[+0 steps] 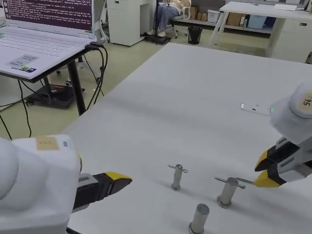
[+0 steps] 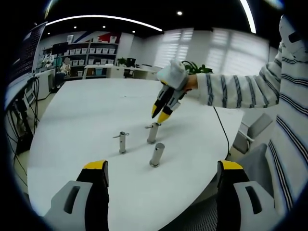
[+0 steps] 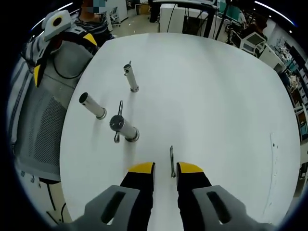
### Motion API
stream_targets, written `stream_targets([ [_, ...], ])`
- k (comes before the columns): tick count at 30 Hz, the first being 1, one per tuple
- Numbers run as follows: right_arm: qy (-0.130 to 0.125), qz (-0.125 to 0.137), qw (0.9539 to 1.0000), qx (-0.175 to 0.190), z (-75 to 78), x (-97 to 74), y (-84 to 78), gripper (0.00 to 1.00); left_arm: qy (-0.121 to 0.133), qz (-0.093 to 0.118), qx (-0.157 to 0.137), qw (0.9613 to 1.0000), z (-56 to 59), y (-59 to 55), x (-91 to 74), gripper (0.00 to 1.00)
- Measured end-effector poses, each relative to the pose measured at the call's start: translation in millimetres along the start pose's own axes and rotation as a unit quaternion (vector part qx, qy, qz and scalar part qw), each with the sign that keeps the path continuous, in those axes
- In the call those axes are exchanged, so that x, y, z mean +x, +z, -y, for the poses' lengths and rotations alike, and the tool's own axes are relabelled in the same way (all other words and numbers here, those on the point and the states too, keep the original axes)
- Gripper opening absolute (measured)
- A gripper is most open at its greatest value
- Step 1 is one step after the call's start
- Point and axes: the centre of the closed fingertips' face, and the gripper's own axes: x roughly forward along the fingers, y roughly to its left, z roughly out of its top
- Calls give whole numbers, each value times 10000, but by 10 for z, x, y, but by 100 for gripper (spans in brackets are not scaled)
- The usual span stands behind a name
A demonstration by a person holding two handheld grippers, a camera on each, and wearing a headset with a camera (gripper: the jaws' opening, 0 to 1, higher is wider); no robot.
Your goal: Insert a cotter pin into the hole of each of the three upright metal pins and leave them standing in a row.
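White worktop (image 1: 195,97) carries three upright metal pins (image 1: 226,191) near its front edge; two have cotter pins (image 1: 178,168) through their heads, while the bare pin (image 1: 199,218) stands closest to that edge; the right hand-held gripper (image 3: 166,168) is clamped on a loose cotter pin (image 3: 172,161); the left hand-held gripper (image 2: 162,166) hovers with jaws wide apart.

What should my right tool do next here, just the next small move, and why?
Probably carry the right tool, shut on a thin metal cotter pin, toward the bare silver cylindrical pin nearest you. The far silver pin and the middle silver pin already carry cross pins, while this one's top looks empty.
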Motion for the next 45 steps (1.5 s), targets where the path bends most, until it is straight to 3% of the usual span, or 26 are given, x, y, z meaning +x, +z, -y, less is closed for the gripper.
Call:
stream_targets([
  [5,71,-77,9999,-55,70,100,-32,9,-2,14,-25,10000,17,2,16,91],
  [10,129,-341,9993,-71,104,228,-182,10,59,45,-8,10000,2,4,28,92],
  [13,143,-378,9992,-12,127,238,-214,9,64,28,-29,10000,3,-2,31,92],
  [16,128,-246,9996,82,162,206,-168,6,43,37,-34,10000,15,1,38,91],
  [20,181,-389,9991,-7,125,240,-209,6,32,64,-17,10000,26,27,34,91],
  [24,12,-486,9988,-78,167,248,-190,1,45,94,-43,9999,23,37,25,90],
  [33,-49,-897,9947,-502,147,264,-156,0,24,49,-38,10000,31,7,46,89],
  [35,-97,-969,9942,-456,145,267,-151,0,4,30,-78,10000,36,-4,47,88],
  [40,-240,-983,9940,-416,146,260,-168,0,60,-73,-84,9999,8,-69,55,85],
  [45,-309,-932,9942,-449,114,249,-176,0,43,-88,-25,9999,40,-47,40,86],
])
